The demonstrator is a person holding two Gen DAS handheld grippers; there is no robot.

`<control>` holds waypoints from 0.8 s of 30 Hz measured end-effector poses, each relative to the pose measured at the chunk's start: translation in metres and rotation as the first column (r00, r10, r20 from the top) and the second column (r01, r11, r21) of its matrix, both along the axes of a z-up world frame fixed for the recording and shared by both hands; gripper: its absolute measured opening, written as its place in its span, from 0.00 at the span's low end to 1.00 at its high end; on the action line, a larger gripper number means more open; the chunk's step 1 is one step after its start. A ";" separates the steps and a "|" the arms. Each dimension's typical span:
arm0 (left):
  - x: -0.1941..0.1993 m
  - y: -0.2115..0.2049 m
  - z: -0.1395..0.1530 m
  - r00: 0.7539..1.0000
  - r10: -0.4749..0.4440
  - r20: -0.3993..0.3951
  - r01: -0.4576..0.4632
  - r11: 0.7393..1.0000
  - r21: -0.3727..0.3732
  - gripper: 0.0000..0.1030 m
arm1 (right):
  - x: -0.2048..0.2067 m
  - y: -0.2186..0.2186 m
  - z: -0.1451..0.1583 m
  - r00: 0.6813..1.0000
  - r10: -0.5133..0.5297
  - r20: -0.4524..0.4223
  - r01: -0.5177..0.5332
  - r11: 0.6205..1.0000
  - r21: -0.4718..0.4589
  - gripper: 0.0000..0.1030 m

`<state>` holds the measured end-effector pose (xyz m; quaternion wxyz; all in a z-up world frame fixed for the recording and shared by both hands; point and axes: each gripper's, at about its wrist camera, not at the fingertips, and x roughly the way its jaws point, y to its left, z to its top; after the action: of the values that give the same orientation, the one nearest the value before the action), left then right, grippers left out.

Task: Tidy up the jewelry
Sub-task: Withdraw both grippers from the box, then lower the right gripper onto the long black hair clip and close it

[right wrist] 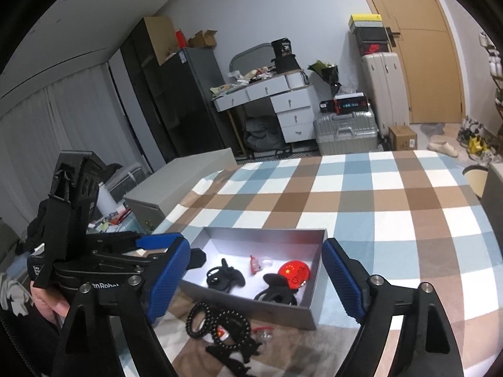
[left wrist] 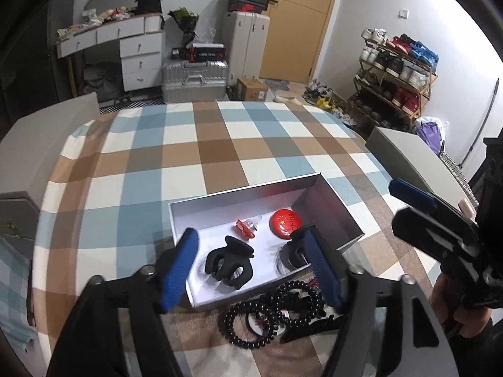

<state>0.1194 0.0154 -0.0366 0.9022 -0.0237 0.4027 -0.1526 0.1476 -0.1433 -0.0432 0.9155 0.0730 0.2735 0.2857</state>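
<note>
Hovering over the checked tablecloth [left wrist: 195,144], your left gripper [left wrist: 251,264] and right gripper [right wrist: 256,278] both gape, holding nothing; two black hair claws [left wrist: 229,262] lie inside the grey box [left wrist: 333,201], beaded bracelets [left wrist: 270,314] just outside it.

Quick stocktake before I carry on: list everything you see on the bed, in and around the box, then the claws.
box: one, grey, open, on the checked bedcover.
hair clips: two, black, inside the box, near its front wall; one is partly hidden behind a claw finger.
round badge: one, red with "China" on it, inside the box, toward its back.
small red and clear trinket: one, inside the box, beside the badge.
bead bracelets: dark, coiled in a pile, count unclear, on the bedcover outside the box, in front of its front wall.
left claw: blue pads, open, nothing between them.
right claw: blue pads, open, nothing between them.
</note>
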 end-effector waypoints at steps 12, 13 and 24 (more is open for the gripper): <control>-0.035 0.008 0.013 0.992 0.074 0.097 -0.075 0.997 0.004 0.80 | -0.044 -0.004 0.009 0.997 -0.008 0.078 0.011 0.999 -0.044 0.99; -0.038 0.008 0.012 0.991 0.078 0.105 -0.079 0.997 0.004 0.80 | -0.048 -0.003 0.008 0.997 -0.004 0.079 0.009 0.999 -0.053 0.99; -0.069 0.023 -0.005 0.978 0.164 0.126 -0.164 0.986 -0.011 0.94 | -0.077 -0.004 -0.022 1.000 -0.018 0.009 0.019 0.993 -0.113 0.99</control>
<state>0.0508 0.0383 -0.0416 0.9355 -0.0476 0.3412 -0.0790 0.0707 -0.1470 -0.0656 0.9219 0.0225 0.2850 0.2616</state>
